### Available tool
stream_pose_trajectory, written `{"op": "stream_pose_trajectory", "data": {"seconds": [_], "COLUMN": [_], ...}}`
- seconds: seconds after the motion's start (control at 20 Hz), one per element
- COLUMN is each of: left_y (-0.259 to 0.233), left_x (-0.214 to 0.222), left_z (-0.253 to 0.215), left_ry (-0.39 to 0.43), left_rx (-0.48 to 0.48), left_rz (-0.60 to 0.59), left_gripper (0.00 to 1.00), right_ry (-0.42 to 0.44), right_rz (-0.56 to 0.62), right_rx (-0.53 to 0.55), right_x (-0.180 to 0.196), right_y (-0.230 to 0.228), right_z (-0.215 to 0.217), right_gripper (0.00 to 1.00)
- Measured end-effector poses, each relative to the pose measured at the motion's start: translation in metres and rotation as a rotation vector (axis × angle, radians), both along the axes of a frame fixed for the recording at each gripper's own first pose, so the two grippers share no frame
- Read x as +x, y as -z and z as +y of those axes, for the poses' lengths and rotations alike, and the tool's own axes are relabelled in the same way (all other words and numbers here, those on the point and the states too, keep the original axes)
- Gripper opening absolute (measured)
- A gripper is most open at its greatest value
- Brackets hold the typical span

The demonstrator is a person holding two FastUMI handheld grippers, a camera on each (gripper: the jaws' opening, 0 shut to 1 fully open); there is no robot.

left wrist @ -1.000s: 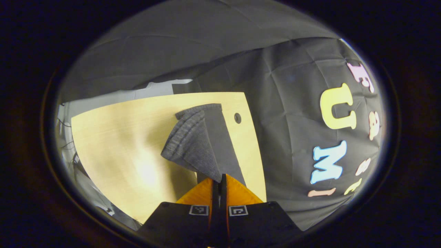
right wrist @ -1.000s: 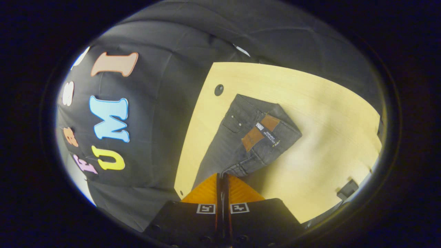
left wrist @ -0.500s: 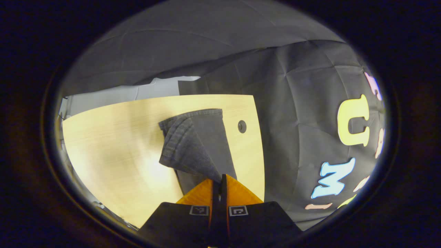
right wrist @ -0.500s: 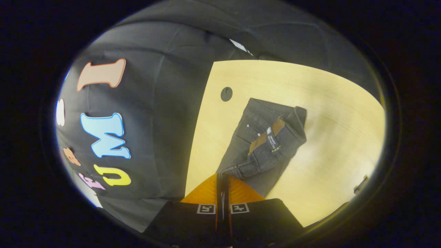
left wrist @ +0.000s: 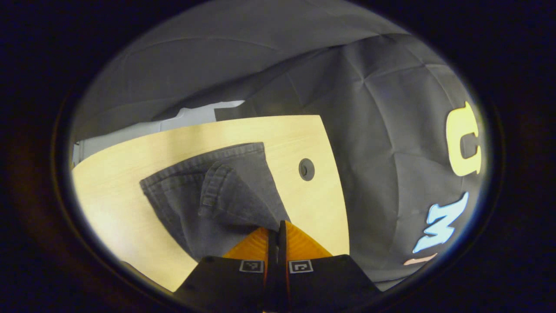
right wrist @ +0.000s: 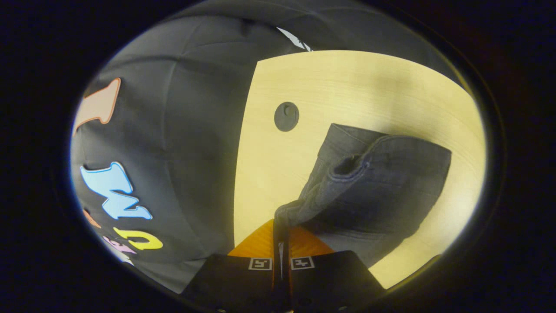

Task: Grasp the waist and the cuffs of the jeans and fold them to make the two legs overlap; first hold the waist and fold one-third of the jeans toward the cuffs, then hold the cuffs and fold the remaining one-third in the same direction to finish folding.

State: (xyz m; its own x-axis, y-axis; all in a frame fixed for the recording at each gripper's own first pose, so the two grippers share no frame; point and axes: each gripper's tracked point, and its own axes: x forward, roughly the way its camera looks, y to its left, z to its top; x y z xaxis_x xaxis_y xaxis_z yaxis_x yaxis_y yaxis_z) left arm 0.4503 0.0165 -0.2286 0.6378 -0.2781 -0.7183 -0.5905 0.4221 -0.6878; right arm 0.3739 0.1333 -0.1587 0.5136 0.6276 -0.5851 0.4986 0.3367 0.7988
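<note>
Pale wood grain runs across the table in the left gripper view, with the dark cloth wall of the booth rising just past its far edge and a light grey strip showing behind the far-left corner. A round dark hole sits in the tabletop near the wall side, just beside the jeans but apart from them. The dark jeans lie spread on the wood, one hemmed edge lifted and folded over the lower layer. The left gripper has its fingers pressed together on a corner of that lifted denim. In the right gripper view the same table fills the upper right, the cloth wall stands to the left, and the hole lies between the wall and the jeans. The denim is bunched in layers, a stitched hem gaping open near the middle. The right gripper is closed, pinching a twisted corner of the fabric that rises off the table towards it.
</note>
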Motion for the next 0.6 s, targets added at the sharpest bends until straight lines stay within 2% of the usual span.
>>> {"op": "stream_pose_trajectory", "data": {"seconds": [0.25, 0.45, 0.5, 0.55, 0.6], "left_y": [0.016, 0.011, 0.012, 0.01, 0.009], "left_x": [0.014, 0.013, 0.013, 0.013, 0.009], "left_z": [-0.017, -0.013, -0.013, -0.014, -0.018], "left_ry": [0.031, 0.04, 0.04, 0.048, 0.063], "left_rx": [0.077, 0.13, 0.144, 0.145, 0.156], "left_rz": [-0.019, -0.011, -0.011, -0.017, -0.02], "left_gripper": [0.07, 0.07, 0.09, 0.11, 0.12], "right_ry": [-0.007, -0.005, 0.002, 0.014, 0.021], "right_rz": [-0.008, -0.045, -0.055, -0.068, -0.078], "right_rx": [-0.059, -0.084, -0.093, -0.107, -0.121], "right_x": [0.007, 0.009, 0.01, 0.012, 0.013], "right_y": [0.027, 0.024, 0.021, 0.018, 0.016], "right_z": [0.001, -0.001, -0.005, -0.01, -0.016], "right_gripper": [0.01, 0.13, 0.2, 0.22, 0.31]}}
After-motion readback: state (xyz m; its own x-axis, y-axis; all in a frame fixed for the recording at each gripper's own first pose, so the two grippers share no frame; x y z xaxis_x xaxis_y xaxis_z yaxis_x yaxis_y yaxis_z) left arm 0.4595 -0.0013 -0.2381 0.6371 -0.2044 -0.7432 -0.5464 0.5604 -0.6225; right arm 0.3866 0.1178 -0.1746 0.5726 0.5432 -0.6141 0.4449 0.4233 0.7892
